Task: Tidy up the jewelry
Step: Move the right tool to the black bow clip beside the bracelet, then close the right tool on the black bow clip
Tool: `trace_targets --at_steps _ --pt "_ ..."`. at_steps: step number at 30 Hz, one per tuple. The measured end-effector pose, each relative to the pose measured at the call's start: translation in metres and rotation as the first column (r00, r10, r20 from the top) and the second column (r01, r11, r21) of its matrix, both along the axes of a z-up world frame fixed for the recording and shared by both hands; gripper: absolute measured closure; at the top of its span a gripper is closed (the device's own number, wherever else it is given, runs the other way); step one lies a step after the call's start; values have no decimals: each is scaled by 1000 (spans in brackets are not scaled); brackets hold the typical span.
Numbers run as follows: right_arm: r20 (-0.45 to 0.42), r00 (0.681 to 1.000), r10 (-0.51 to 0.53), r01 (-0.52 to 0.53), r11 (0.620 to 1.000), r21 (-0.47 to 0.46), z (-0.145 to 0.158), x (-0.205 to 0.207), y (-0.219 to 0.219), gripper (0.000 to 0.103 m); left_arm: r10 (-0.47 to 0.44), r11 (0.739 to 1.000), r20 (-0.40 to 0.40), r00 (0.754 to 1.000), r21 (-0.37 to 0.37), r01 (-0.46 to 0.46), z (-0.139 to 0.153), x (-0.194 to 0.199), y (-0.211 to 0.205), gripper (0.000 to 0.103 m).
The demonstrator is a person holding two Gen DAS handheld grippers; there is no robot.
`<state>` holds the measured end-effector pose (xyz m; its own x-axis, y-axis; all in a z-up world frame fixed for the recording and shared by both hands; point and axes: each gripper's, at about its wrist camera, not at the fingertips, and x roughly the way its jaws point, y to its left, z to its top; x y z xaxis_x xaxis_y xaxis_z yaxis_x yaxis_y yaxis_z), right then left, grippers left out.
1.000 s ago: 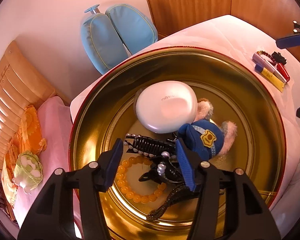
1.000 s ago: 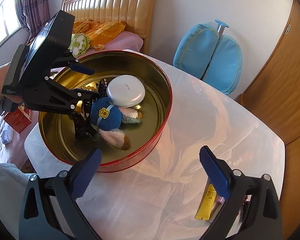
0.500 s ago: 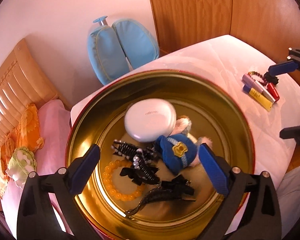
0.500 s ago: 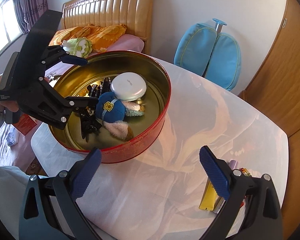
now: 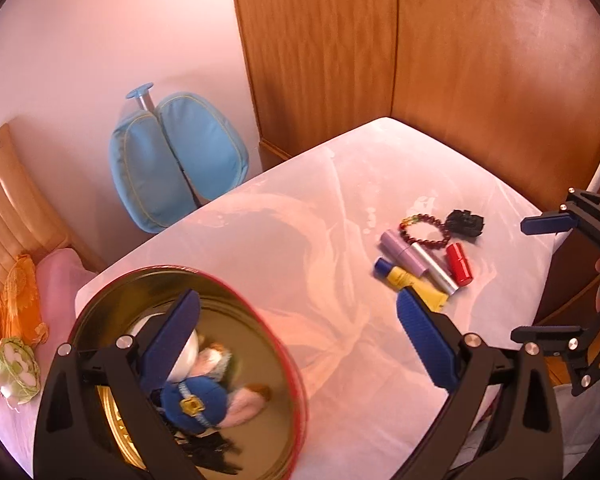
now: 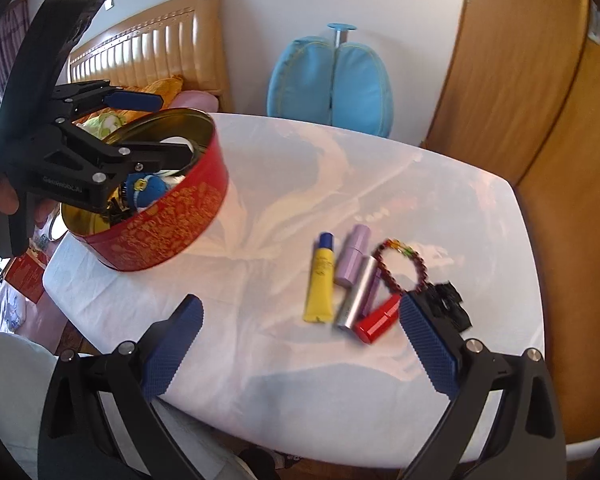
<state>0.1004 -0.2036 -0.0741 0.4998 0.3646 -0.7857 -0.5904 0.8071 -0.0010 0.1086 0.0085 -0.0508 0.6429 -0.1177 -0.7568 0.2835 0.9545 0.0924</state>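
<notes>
Jewelry left to sort sat in a small cluster on the white table (image 6: 260, 360): beaded bracelet (image 6: 404, 266), black hair clip (image 6: 448, 308), plus a yellow tube (image 6: 322, 280), lilac lipstick (image 6: 354, 258), silver tube (image 6: 358, 294) and red lipstick (image 6: 378, 318).

What changed: a second ago the left gripper (image 5: 298, 338) was down inside the red tin (image 6: 168, 228), fingers closed in around the dark clips and orange beads. Half a second ago it had spread and risen. Now it was out of the tin, fingers wide apart and holding nothing; its left finger sat over the tin mouth, its right finger tip just beside the yellow tube's end. So the drop into the tin looked finished. Plush toy (image 5: 198, 400) and dark clips stayed in the tin; view there was motion-blurred.

Right gripper (image 6: 300, 344) also swung off the tin toward the cluster. Fingers fully spread, empty. Cluster lay ahead of the fingers, toward the right one: red lipstick just beside the right finger's tip, hair clip partly hidden behind it, bracelet slightly beyond. Left finger was over bare cloth, well apart from everything.

Read: one batch stowed, next pick was the bracelet or clip. My guess is the right side takes it, since it's nearer. Risk: the bracelet touched the silver tube and clip, so a wide pinch could drag neighbours along.
</notes>
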Motion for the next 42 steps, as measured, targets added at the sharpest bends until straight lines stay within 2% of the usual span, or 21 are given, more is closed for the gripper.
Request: trace_targets --at_steps 8,14,19,23,28,36,38,39,42 --pt "-15 993 -119 120 992 37 -11 -2 -86 4 -48 999 -22 999 25 48 -6 2 -85 7" --pt "-63 986 -154 156 987 28 -31 9 -114 4 -23 999 -65 998 20 24 -21 -4 -109 7" --pt "-96 982 -162 163 987 0 -50 34 -116 4 -22 999 -90 996 23 24 -36 15 -113 7" --pt "-122 978 -169 165 985 -46 -66 62 -110 4 -33 999 -121 992 28 37 -59 41 -115 7" --pt "-133 983 -127 113 988 -105 -91 98 -99 4 -52 999 -98 994 6 53 -77 74 -116 7" --pt "-148 984 -95 81 992 -101 -115 137 -88 4 -90 996 -103 991 8 92 -92 116 -117 7" --pt "-149 985 -82 69 994 -90 -116 138 -88 11 -91 996 -103 991 1 92 -94 119 -118 7" --pt "-149 986 -79 66 994 -90 -117 137 -88 22 -92 996 -104 990 -3 92 -94 119 -118 7" --pt "-136 987 -81 69 994 -86 -117 138 -89 30 -97 995 -113 989 -6 97 -96 116 -116 7"
